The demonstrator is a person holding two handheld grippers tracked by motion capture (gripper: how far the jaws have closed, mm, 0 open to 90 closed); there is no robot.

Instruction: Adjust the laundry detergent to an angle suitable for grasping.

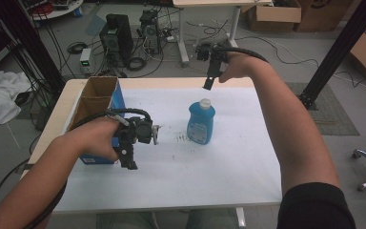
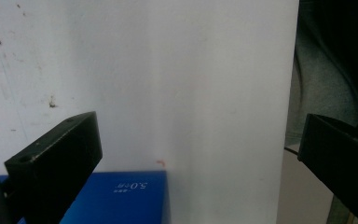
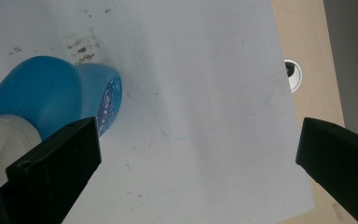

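A blue bottle [image 1: 201, 123] with a white cap [image 1: 204, 102] stands upright near the middle of the white-covered table [image 1: 228, 157]. My right gripper [image 1: 209, 82] hangs over the table's far edge, above and just behind the bottle, pointing down. In the right gripper view my right gripper [image 3: 198, 135] is open and empty, with the bottle [image 3: 42, 93] and its cap [image 3: 0, 137] beside the left jaw. My left gripper [image 1: 129, 160] hovers at the near corner of a blue-sided cardboard box [image 1: 97, 100], left of the bottle. In its own view my left gripper [image 2: 198, 135] is open over bare table, the blue box [image 2: 121, 196] below.
The open-topped box stands along the table's left edge. Dark specks [image 1: 181, 138] mark the cover left of the bottle. A cable hole [image 3: 292, 74] sits in the bare wood beyond the cover. Computers [image 1: 116, 36], cables, cardboard boxes [image 1: 274, 14] and a black post [image 1: 338, 52] stand on the floor behind.
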